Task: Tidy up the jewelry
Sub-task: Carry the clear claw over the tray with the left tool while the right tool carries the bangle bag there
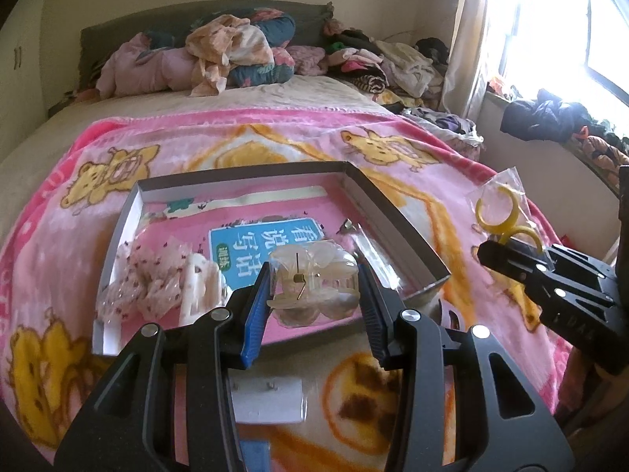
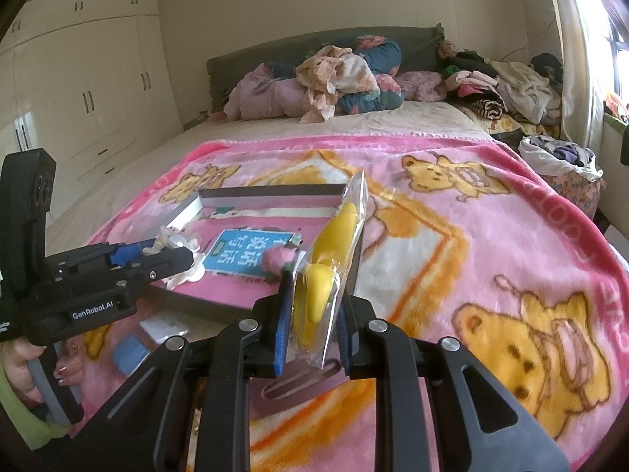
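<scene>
At the lower middle of the left wrist view the left gripper (image 1: 312, 289) stands partly closed, its blue pads pressing both sides of a clear hair claw (image 1: 314, 279) wrapped in thin plastic, held above the near end of a shallow box (image 1: 397, 220); the box lies open on a pink bear blanket (image 1: 393, 157) that covers the bed; inside it, toward the left of the frame, sit a spotted hair tie (image 1: 145, 279) in a wrapper and a white clip (image 1: 198, 281), with a blue card of printed characters (image 1: 267, 247) on its floor; at the right edge the right gripper (image 1: 511, 249) is nearly closed, pinching a clear packet with a yellow clip (image 1: 505, 216) that stands up out of its tip; in the right wrist view that same packet (image 2: 330, 275) stands upright between the pads at the centre, in front of the box's right corner, and a hand (image 2: 35, 365) at the lower left grips the handle of the other tool; a heap of clothes (image 2: 342, 74) lies along the headboard at the top.
</scene>
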